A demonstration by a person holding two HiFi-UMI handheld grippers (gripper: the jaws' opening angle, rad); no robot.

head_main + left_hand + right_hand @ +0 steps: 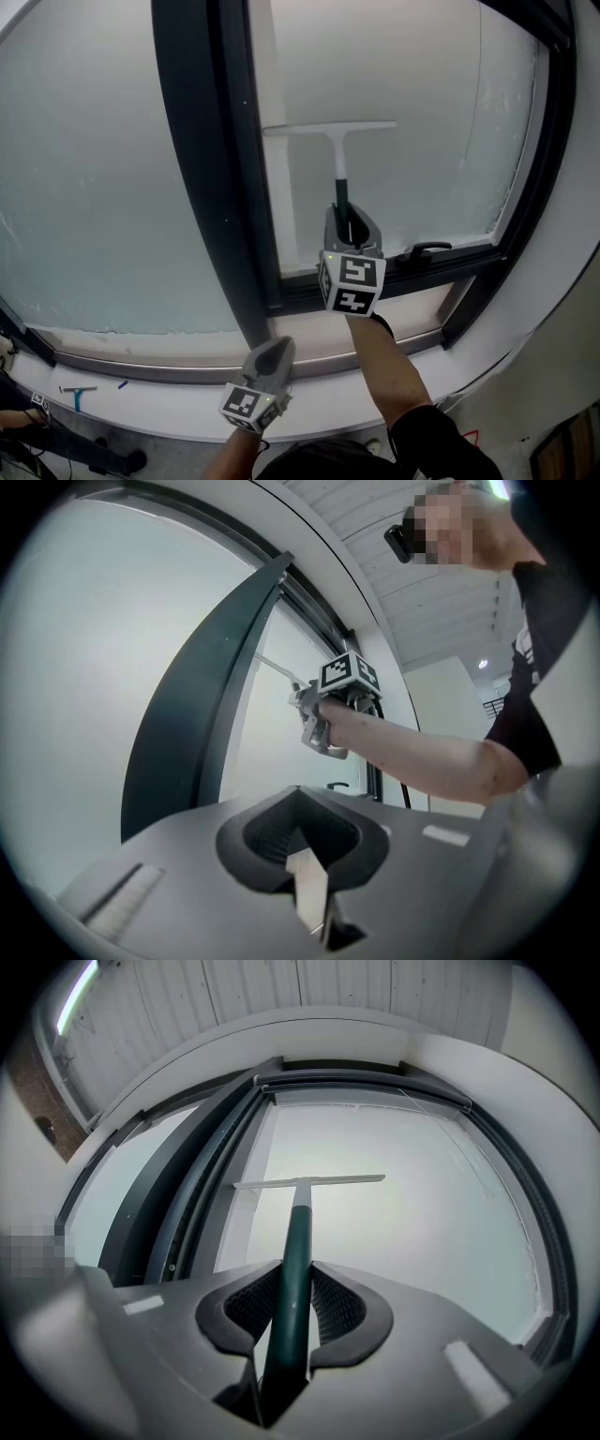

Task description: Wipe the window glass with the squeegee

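Squeegee: the squeegee (330, 127) stands upright on the right pane of the window glass (441, 112). Its pale blade (309, 1181) lies level against the glass, and its dark green handle (296, 1251) runs down toward the near side.
Right tongs: the right tongs (292, 1312) are clamped on the green handle, with a ribbed pad pressing each side of the shaft.
Left tongs: the left tongs (269, 359) hang low over the white sill (169, 408), near and left of the right tongs. They are closed down narrow with nothing between them.
Frame: a dark mullion (211, 169) stands just left of the blade's left end.
Handling: the tool looks light and stiff, with a soft wiping edge. The round, smooth handle could twist in the pads, so a firm hold square on the shaft seems best.
Risk: uneven pressure would probably lift one end of the blade off the glass.
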